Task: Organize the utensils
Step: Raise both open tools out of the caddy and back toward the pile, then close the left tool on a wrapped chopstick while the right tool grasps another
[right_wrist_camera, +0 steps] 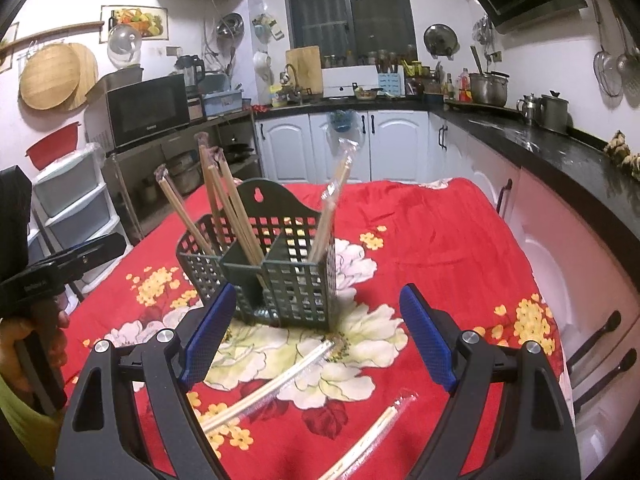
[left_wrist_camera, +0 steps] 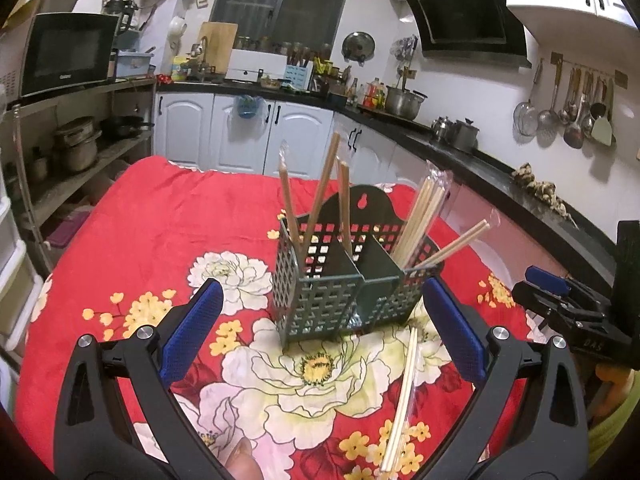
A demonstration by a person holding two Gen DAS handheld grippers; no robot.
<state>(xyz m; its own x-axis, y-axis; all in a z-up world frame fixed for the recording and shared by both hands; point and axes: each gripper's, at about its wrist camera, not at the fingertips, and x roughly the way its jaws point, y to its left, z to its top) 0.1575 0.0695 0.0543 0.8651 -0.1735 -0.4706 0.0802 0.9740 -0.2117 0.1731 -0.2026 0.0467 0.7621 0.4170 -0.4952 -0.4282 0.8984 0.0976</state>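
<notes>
A dark green perforated utensil holder [left_wrist_camera: 352,276] with two compartments stands on the red floral tablecloth [left_wrist_camera: 160,220]. Brown chopsticks [left_wrist_camera: 320,196] stand in its left compartment, pale wrapped chopsticks [left_wrist_camera: 420,216] in the right. One wrapped pale pair [left_wrist_camera: 402,392] lies on the cloth before it. My left gripper [left_wrist_camera: 322,332] is open and empty, just short of the holder. In the right wrist view the holder [right_wrist_camera: 280,280] stands ahead, with two wrapped pairs [right_wrist_camera: 276,384] [right_wrist_camera: 372,436] lying on the cloth. My right gripper [right_wrist_camera: 318,340] is open and empty above them.
White cabinets [left_wrist_camera: 240,132] and a black counter [left_wrist_camera: 500,176] with pots run behind and to the right of the table. A shelf with a microwave [left_wrist_camera: 64,56] stands at the left. The right gripper's body [left_wrist_camera: 576,312] shows at the right edge of the left wrist view.
</notes>
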